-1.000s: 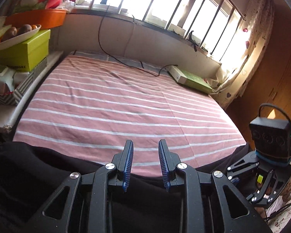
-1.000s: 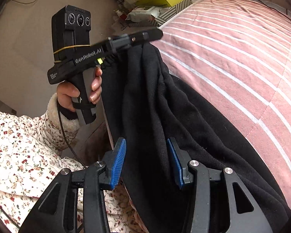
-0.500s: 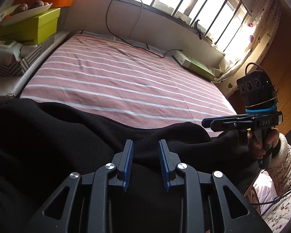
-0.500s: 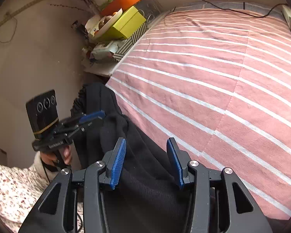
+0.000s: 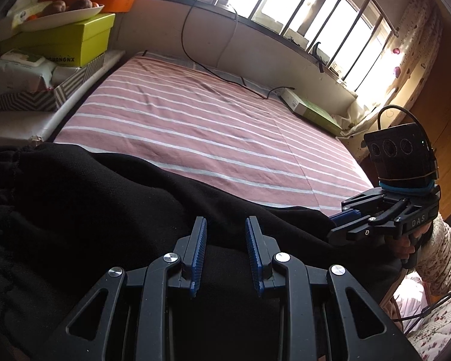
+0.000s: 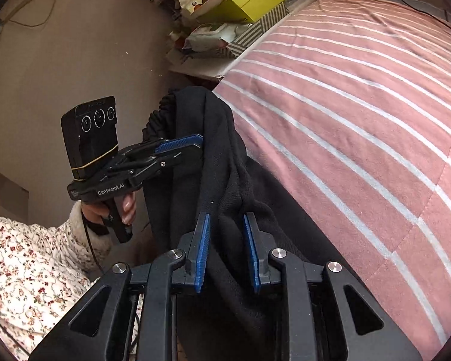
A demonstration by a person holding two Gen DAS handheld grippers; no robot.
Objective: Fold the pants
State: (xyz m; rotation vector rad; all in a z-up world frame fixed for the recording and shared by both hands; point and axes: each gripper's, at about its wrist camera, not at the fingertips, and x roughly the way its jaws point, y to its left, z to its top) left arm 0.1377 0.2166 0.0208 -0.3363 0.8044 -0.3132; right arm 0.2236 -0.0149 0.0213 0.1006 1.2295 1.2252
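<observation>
Black pants [image 5: 111, 210] drape over the near edge of the bed [image 5: 201, 126], bunched between both tongs. Right tongs [image 6: 225, 246]: jaws have just been closing, fabric between the pads, pressing contact unclear. Left tongs [image 5: 225, 252]: jaws part-way apart over the cloth; grip cannot be told. Yellow-green box [image 5: 72, 39] sits beside the bed.

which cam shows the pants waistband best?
Right wrist view: the gathered elastic waistband of the black pants stands out against the wall. Left wrist view catches it only dimly at the far left edge.
</observation>
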